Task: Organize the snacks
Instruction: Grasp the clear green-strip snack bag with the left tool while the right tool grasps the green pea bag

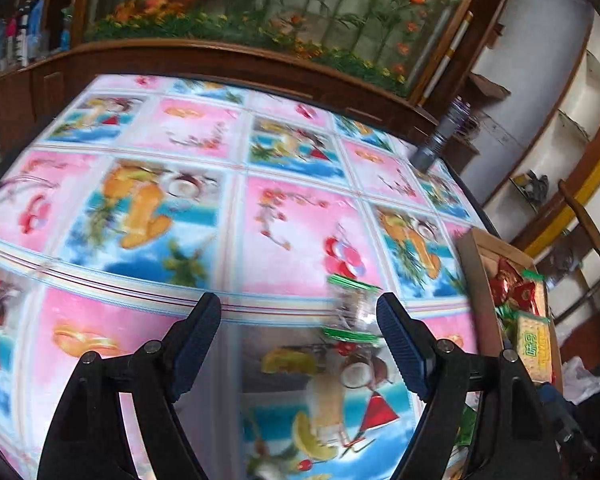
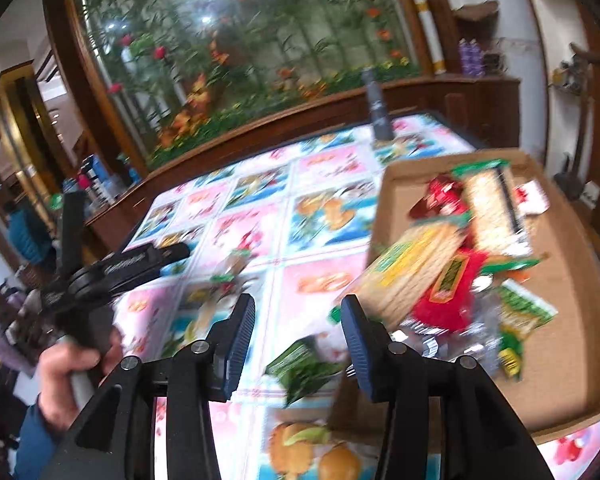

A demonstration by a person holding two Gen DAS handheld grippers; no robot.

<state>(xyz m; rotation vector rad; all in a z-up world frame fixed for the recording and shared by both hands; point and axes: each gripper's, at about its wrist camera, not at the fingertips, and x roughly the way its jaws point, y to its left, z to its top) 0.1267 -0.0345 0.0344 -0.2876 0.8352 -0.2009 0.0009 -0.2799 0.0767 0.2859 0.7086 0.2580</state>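
My left gripper (image 1: 300, 314) is open above the patterned tablecloth (image 1: 148, 216). A small clear snack packet with green ends (image 1: 352, 308) lies just ahead of it, close to the right finger, blurred. My right gripper (image 2: 298, 332) is open at the near left corner of a cardboard box (image 2: 568, 360). A green packet (image 2: 300, 366) shows between its fingers, with the pads apart from it. A cracker packet with a yellow-green label (image 2: 408, 276) leans over the box's left wall. In the right wrist view, the left gripper (image 2: 140, 260) is held in a hand (image 2: 72, 364).
The box (image 1: 474, 264) holds red and green packets (image 2: 452, 296) and long cracker packs (image 2: 492, 208). A dark bottle (image 2: 378, 108) stands at the table's far edge. A wooden cabinet with a flower picture (image 2: 260, 60) backs the table. A chair (image 1: 588, 224) is at the right.
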